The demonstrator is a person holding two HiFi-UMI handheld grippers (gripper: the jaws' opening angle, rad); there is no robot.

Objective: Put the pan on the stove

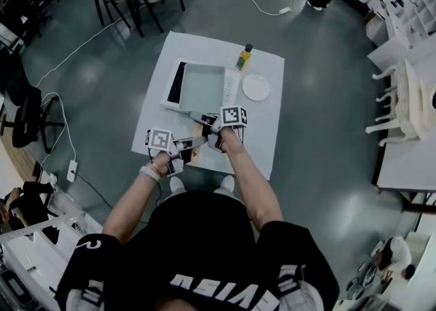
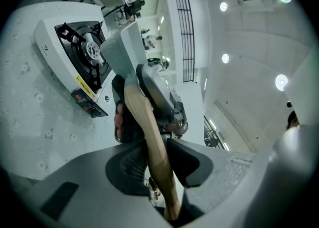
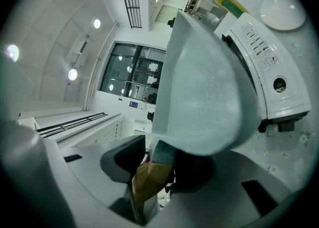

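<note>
Nearest the body, clamped on the wooden handle (image 2: 154, 142) with both pairs of jaws: left gripper (image 1: 182, 149) at the near end, right gripper (image 1: 208, 126) just ahead, where it joins the square grey pan (image 1: 201, 88). Beyond, held over the white stove (image 1: 176, 84) on the cloth-covered table (image 1: 269, 141), with contact between pan and stove not clear. Farther back, beside the stove, a white plate (image 1: 255, 87) and a yellow bottle (image 1: 244, 57).

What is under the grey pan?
The white stove sits under the pan. From above, the pan covers most of its top; only a black strip shows at the left. Whether they touch is unclear.
</note>
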